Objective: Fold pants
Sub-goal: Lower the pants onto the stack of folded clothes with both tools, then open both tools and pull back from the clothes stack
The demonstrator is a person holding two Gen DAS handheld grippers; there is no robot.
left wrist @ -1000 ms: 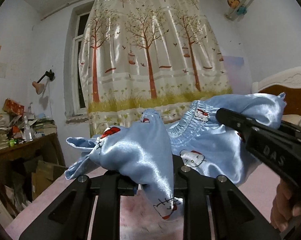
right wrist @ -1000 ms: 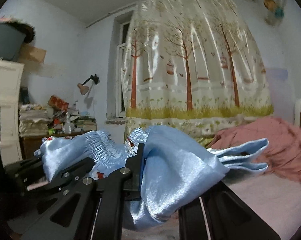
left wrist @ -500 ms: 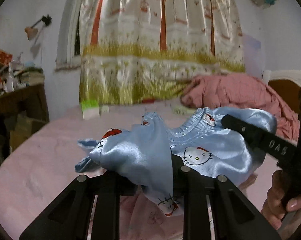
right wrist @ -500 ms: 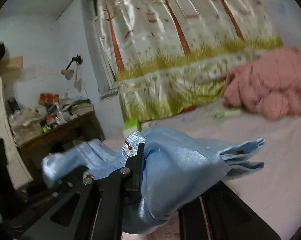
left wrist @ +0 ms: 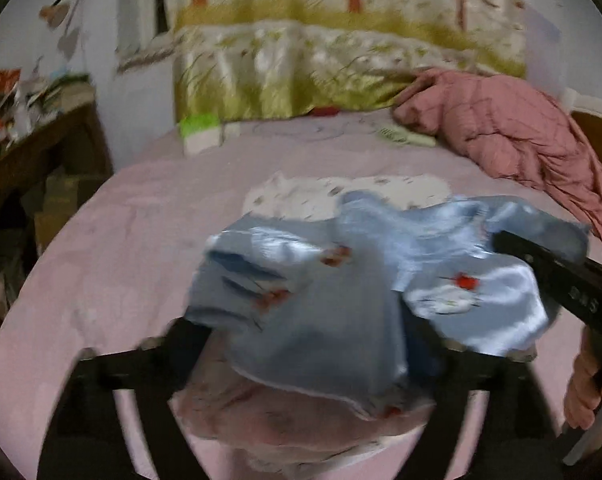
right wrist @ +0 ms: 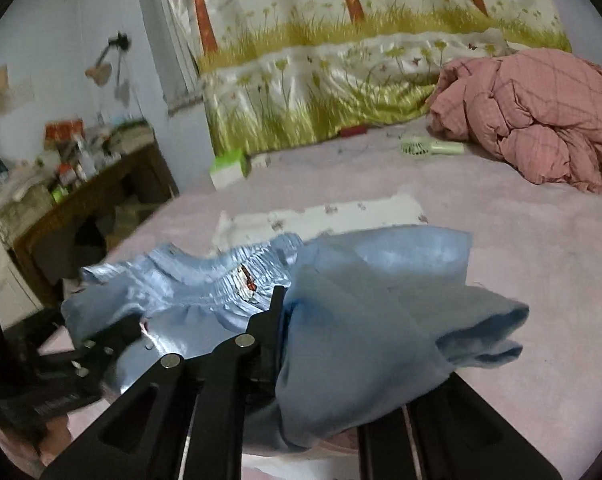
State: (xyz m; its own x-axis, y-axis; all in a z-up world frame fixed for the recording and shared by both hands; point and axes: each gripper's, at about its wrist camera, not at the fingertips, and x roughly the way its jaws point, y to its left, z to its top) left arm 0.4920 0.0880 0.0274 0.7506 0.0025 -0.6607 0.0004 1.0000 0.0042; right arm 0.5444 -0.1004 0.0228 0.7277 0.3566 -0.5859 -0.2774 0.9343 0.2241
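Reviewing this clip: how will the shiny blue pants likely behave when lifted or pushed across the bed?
The blue pants are probably very floppy: they drape and bunch over the gripper fingers. The glossy sheen suggests slippery satin, so folds may slide apart. They look light and thin, likely to crumple rather than slide flat if pushed across the pink bed.

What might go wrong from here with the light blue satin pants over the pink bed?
The left gripper, its jaws just opened wide, has the light blue satin pants draped between them; pulling it back may drag the slippery fold apart. The right gripper, its jaws just easing open, has cloth bunched between them; the pants may settle crumpled rather than flat.
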